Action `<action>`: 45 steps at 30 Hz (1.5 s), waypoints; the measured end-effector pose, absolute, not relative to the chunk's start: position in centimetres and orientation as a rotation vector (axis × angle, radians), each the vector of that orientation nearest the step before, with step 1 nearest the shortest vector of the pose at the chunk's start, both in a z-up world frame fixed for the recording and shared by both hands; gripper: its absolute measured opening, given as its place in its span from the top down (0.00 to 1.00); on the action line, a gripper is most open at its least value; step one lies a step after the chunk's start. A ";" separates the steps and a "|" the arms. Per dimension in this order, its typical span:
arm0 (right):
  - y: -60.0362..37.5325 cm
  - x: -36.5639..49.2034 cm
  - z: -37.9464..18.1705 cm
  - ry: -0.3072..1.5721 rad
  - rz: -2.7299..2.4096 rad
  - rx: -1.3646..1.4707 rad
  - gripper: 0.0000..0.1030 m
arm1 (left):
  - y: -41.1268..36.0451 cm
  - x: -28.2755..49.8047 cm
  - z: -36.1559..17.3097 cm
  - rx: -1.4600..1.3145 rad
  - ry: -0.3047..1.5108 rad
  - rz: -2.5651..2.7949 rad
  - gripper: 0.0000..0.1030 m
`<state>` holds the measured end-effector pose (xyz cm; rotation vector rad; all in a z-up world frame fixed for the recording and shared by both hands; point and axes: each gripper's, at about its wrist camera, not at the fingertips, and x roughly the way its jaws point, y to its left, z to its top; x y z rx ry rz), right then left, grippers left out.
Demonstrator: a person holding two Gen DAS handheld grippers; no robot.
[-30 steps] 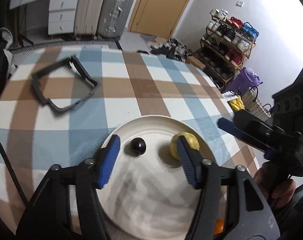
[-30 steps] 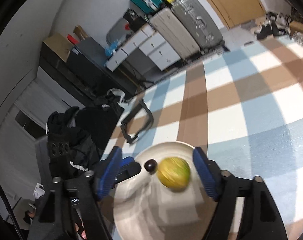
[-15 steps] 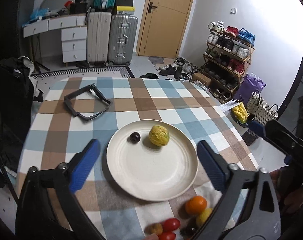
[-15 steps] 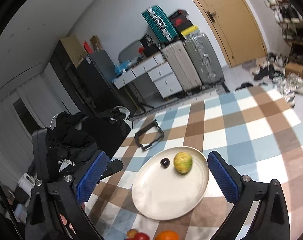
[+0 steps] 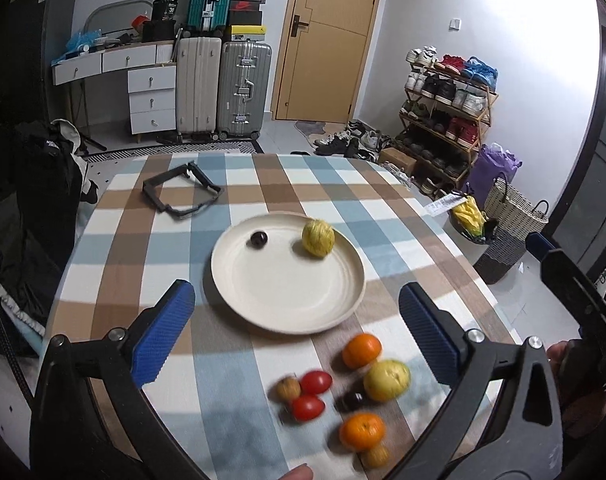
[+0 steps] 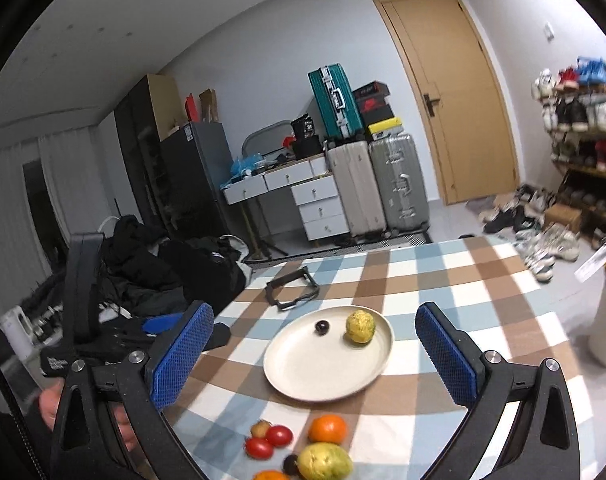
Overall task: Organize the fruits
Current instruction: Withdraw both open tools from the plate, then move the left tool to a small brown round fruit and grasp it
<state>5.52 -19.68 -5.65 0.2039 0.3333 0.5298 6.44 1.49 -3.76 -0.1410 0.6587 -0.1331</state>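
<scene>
Fruit sorting on a checked tablecloth (image 5: 263, 184), seen from two hand-held tongs. A cream plate (image 5: 263, 300) sits mid-table and already carries a small dark plum (image 5: 258, 239) and a yellow-green fruit (image 5: 318, 237), apart from each other near the far rim. Nearer the viewer, off the plate, lies a loose cluster: two oranges (image 5: 361, 350), two red tomatoes (image 5: 315, 382), a larger yellow fruit (image 5: 386, 380), a dark plum and small brownish fruits (some blurred). The left tongs (image 5: 299, 336) hang above the table, jaws wide, holding nothing. The right tongs (image 6: 311, 354) are likewise wide and empty. Judging by this, the step is between placements. The next move probably calls for lowering one pair around a single fruit in the cluster without nudging its touching neighbours.
</scene>
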 end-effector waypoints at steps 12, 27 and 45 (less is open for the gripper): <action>-20.7 -0.4 -9.6 0.382 0.392 0.144 0.00 | -1.8 0.4 -8.6 -0.138 0.777 -0.211 0.01; -21.4 -3.6 -12.2 0.440 0.359 0.123 0.00 | -5.2 -0.8 -16.3 -0.084 0.949 -0.256 0.01; -21.7 -4.5 -13.5 0.482 0.350 0.121 0.00 | -5.3 0.1 -17.6 -0.156 0.992 -0.336 0.57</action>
